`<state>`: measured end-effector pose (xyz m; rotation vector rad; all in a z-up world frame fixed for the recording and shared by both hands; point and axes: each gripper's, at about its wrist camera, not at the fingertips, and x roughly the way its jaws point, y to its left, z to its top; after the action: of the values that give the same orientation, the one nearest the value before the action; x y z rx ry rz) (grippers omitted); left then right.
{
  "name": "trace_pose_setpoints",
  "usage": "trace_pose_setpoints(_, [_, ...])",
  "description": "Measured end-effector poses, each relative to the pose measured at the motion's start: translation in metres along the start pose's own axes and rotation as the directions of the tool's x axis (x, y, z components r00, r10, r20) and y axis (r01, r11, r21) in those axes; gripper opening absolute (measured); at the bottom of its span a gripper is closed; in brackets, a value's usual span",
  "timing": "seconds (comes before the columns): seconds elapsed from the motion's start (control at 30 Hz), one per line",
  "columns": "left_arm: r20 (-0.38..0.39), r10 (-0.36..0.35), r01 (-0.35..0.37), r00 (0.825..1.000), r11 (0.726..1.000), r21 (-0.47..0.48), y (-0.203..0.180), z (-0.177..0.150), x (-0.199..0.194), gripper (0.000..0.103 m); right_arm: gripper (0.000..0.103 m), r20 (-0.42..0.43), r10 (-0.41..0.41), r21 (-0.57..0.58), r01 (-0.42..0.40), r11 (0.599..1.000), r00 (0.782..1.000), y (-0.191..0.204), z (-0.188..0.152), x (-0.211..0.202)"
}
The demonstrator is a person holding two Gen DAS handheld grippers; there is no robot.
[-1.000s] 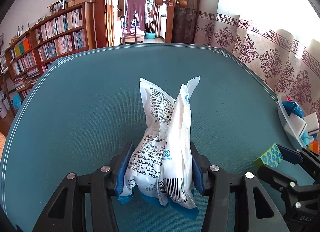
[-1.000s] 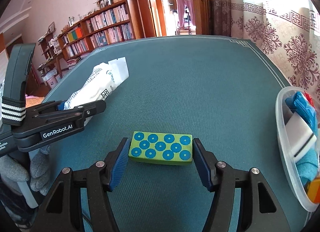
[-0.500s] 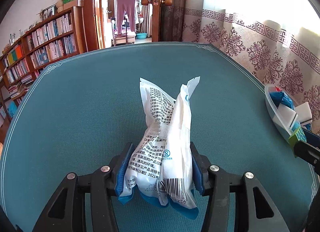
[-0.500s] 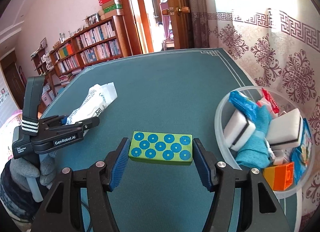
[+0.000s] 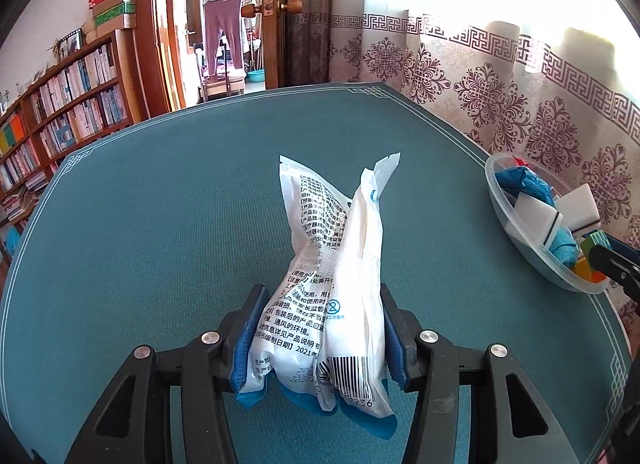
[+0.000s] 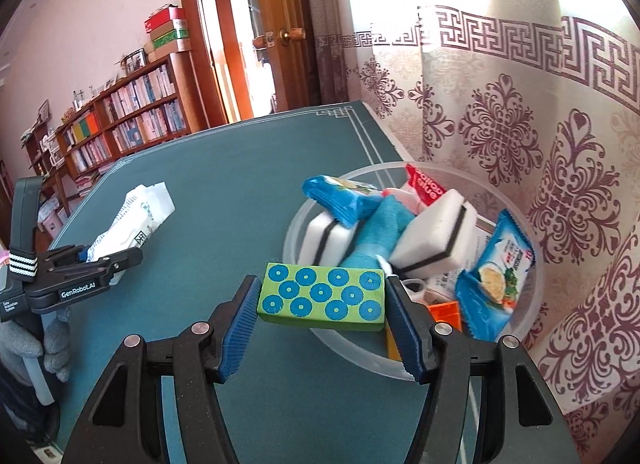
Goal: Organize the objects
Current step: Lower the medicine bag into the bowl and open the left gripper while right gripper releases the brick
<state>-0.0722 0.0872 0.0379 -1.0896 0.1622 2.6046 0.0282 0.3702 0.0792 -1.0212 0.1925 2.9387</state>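
Note:
My left gripper (image 5: 318,338) is shut on a white printed plastic bag (image 5: 336,284), held upright above the teal table (image 5: 160,224). In the right wrist view my right gripper (image 6: 322,318) is shut on a green block with blue dots (image 6: 322,296), held over the near rim of a clear plastic bowl (image 6: 296,232). The bowl holds white sponges (image 6: 434,234), a blue cloth (image 6: 384,232), blue snack packets (image 6: 492,280) and an orange block (image 6: 444,310). The left gripper (image 6: 92,264) with its bag (image 6: 132,220) shows at the left of that view.
The bowl (image 5: 520,236) stands at the table's right edge, against a patterned curtain (image 5: 520,104). The right gripper's tip (image 5: 616,264) reaches over it. Bookshelves (image 5: 60,132) and an open doorway (image 5: 228,48) lie beyond the table. A gloved hand (image 6: 24,348) holds the left gripper.
The right gripper carried the green block rightward from over the bare table to over the bowl's rim. The left gripper moved toward the bowl with its bag. Both grips stay the same.

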Motion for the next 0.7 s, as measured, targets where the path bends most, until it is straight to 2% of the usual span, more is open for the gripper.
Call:
trace_pose_setpoints(0.2, [0.005, -0.015, 0.015, 1.000, 0.999, 0.036, -0.021, 0.006, -0.001, 0.055, 0.063, 0.007, -0.057, -0.008, 0.057, 0.998, 0.998, -0.021, 0.003, 0.011])
trace_pose_setpoints(0.7, [0.016, -0.052, 0.050, 0.999, 0.994, 0.094, -0.057, 0.020, -0.003, 0.055, 0.063, 0.030, -0.075, -0.007, 0.075, 0.997, 0.997, -0.039, 0.000, 0.018])
